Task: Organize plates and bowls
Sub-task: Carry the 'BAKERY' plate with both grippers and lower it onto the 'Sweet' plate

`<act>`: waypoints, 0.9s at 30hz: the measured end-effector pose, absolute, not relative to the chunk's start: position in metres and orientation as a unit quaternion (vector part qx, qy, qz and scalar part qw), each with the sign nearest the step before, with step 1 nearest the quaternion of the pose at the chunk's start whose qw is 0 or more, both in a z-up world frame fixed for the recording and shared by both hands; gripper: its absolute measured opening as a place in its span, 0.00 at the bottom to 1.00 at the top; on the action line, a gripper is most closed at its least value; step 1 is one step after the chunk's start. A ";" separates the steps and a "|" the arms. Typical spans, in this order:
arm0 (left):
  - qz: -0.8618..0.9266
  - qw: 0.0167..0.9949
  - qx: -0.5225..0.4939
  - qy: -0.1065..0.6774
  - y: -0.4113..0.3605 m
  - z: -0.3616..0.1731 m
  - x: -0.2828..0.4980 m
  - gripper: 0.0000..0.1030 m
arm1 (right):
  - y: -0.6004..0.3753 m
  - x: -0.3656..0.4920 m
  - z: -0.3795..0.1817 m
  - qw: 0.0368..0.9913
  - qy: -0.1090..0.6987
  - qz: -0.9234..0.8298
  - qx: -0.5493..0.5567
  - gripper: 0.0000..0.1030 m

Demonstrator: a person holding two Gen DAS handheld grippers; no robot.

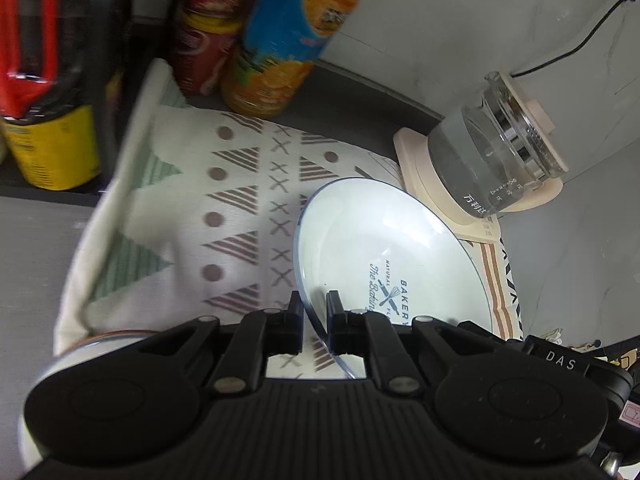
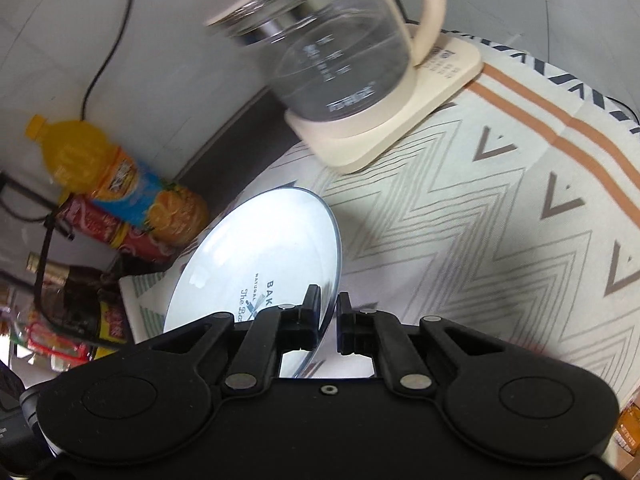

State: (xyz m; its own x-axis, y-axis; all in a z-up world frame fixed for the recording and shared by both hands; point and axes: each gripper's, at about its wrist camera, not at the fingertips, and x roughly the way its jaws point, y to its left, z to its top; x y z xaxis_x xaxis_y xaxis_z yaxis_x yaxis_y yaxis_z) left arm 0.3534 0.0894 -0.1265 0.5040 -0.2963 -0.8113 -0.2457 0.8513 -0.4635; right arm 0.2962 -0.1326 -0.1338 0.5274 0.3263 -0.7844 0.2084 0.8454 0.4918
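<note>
A white plate with a pale blue rim and "BAKERY" print (image 1: 380,240) hangs tilted above the patterned tablecloth (image 1: 240,200). My left gripper (image 1: 314,300) is shut on its left rim, one finger on each face. In the right wrist view the same plate (image 2: 256,248) reaches out to the left, and my right gripper (image 2: 329,300) is shut on its right rim. Another white dish with a dark rim line (image 1: 80,356) peeks out at the lower left under the left gripper, mostly hidden.
A glass kettle on a cream base (image 1: 492,168) (image 2: 352,52) stands at the back with a black cord behind it. An orange juice bottle (image 1: 288,40) (image 2: 120,184), a red can (image 1: 204,40) and dark bottles (image 2: 76,300) crowd the back left corner by the wall.
</note>
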 end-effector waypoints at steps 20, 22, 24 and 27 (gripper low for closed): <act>-0.004 0.836 -0.262 0.482 0.149 -0.116 0.278 0.09 | -0.050 0.233 -0.120 0.841 0.470 0.062 0.258 0.08; -0.002 0.836 -0.264 0.481 0.149 -0.115 0.272 0.09 | -0.047 0.229 -0.120 0.843 0.470 0.066 0.253 0.09; 0.003 0.838 -0.265 0.477 0.149 -0.113 0.265 0.09 | -0.044 0.226 -0.119 0.846 0.469 0.071 0.243 0.09; 0.011 0.843 -0.266 0.468 0.149 -0.110 0.251 0.09 | -0.043 0.219 -0.119 0.848 0.467 0.082 0.236 0.09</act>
